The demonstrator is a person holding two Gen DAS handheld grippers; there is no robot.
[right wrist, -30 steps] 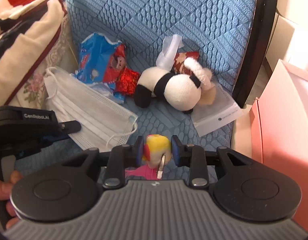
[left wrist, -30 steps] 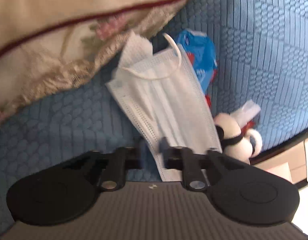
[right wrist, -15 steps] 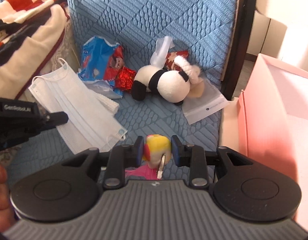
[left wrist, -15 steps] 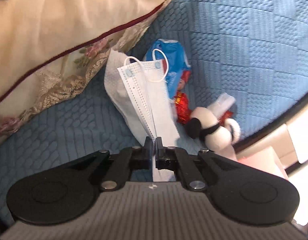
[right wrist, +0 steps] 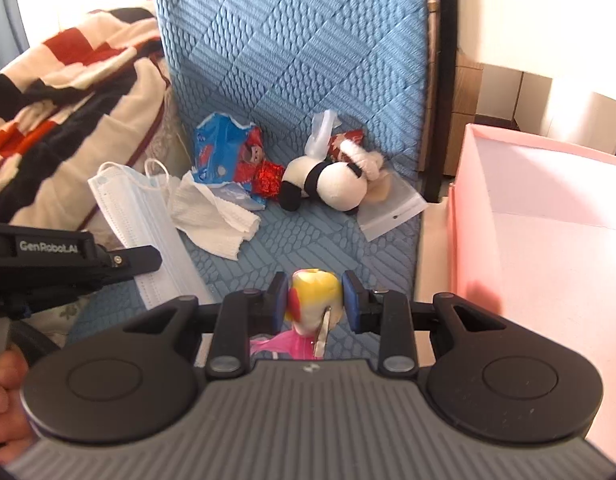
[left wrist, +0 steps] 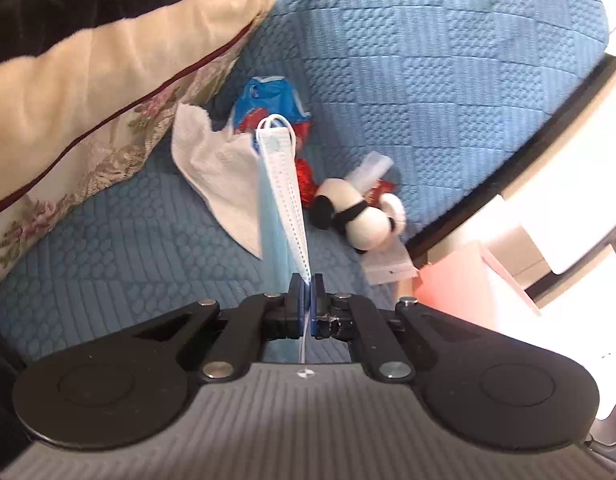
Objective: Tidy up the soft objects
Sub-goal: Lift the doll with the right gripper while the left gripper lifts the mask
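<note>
My left gripper [left wrist: 307,285] is shut on the edge of a light blue face mask [left wrist: 282,196], which hangs lifted off the blue quilted seat [left wrist: 108,248]. In the right wrist view the same mask [right wrist: 142,224] trails from the left gripper's arm at the left edge. My right gripper [right wrist: 314,295] is shut on a small yellow, white and red soft toy [right wrist: 314,294] with a pink part beneath. A panda plush [right wrist: 332,186] lies at the seat's back, beside a white tissue [right wrist: 216,220] and a blue and red snack bag [right wrist: 224,152].
A pink open box [right wrist: 548,240] stands right of the seat. A striped blanket and floral cushion [right wrist: 68,112] fill the left side. A clear plastic bag [right wrist: 392,212] lies under the panda. The seat's dark frame [right wrist: 442,80] runs along its right edge. A hand [right wrist: 4,400] holds the left gripper.
The left jaws closed on the mask's edge and raised it, so it now hangs folded and uncovers the tissue. Both grippers rose and pulled back from the seat. The right grip is unchanged.
</note>
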